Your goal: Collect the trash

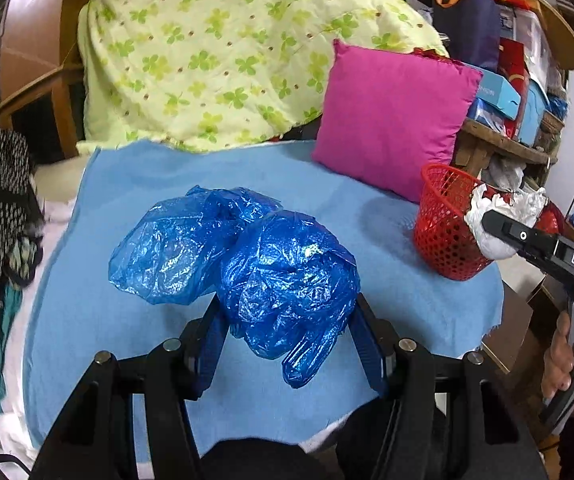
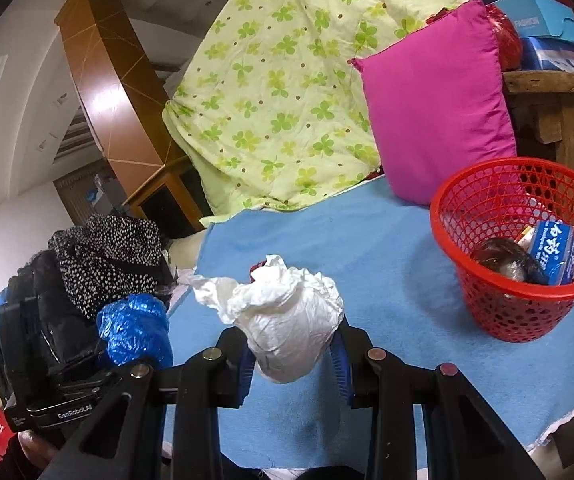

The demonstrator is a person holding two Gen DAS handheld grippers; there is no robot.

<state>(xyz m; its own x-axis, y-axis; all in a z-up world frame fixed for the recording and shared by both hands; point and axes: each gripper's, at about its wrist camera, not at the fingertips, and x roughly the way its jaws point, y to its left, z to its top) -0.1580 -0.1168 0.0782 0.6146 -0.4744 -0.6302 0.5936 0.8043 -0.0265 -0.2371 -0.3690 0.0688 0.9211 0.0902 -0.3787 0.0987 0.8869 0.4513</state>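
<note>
With the right gripper (image 2: 293,354) pinching a white paper wad (image 2: 287,320) and the left gripper (image 1: 287,324) seemingly clamped on a blue plastic bag (image 1: 287,280), the next move is carrying both over the red basket (image 2: 483,200).

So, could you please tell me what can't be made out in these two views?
- Red basket: its bottom is hidden by a blue box and a dark wad in the right wrist view; the white crumpled paper covers its side in the left wrist view.
- Second blue plastic bag: the nearer blue plastic bag hides part of it.
- Left gripper: that bag covers its fingertips, so contact is unclear.
</note>
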